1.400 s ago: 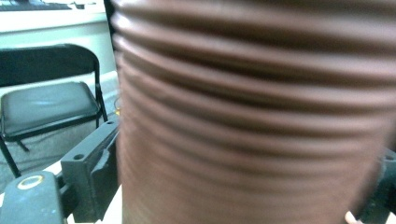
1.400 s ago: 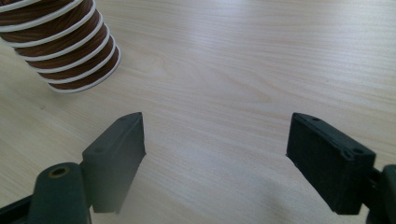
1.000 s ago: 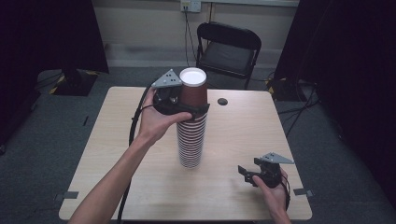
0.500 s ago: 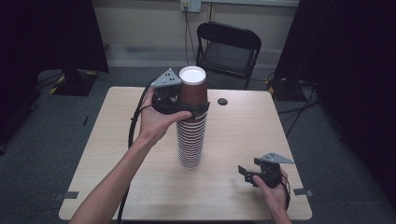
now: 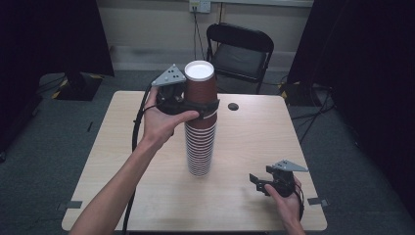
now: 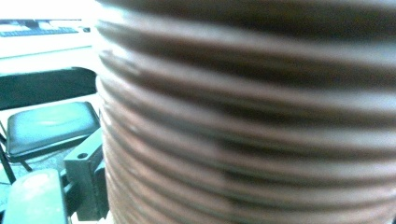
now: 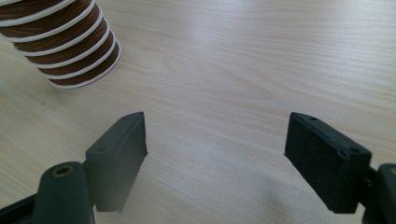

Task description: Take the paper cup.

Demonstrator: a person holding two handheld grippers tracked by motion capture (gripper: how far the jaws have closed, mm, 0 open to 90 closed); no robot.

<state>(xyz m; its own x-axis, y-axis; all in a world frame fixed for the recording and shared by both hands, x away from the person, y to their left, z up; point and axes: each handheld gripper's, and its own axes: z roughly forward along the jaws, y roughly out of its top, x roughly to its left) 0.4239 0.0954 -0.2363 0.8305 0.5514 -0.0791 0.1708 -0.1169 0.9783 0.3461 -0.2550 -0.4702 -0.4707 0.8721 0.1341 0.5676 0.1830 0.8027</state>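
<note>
1. A tall stack of brown paper cups is seen standing upside down near the middle of the light wooden table in the high view, white rims showing as rings down its side.
2. The top cup is seen at the stack's upper end, its white base facing up; whether anything is held inside the cups cannot be told, since all are nested mouth down.
3. The left gripper is held by the left hand at the upper part of the stack, and its black jaws are seen closed around the cups just below the top cup.
4. In the left gripper view, the ribbed brown wall of the stack is shown blurred and very close, with a black folding chair seen off to the side.
5. The right gripper is held by the right hand low over the near right part of the table, well apart from the stack.
6. In the right gripper view its two black jaws are seen spread wide with only bare table between them, and the foot of the stack is seen ahead at the upper left.
7. A small dark round object is seen lying on the far side of the table; it is too small to be identified.
8. The folding chair is seen standing behind the table against the wall.
</note>
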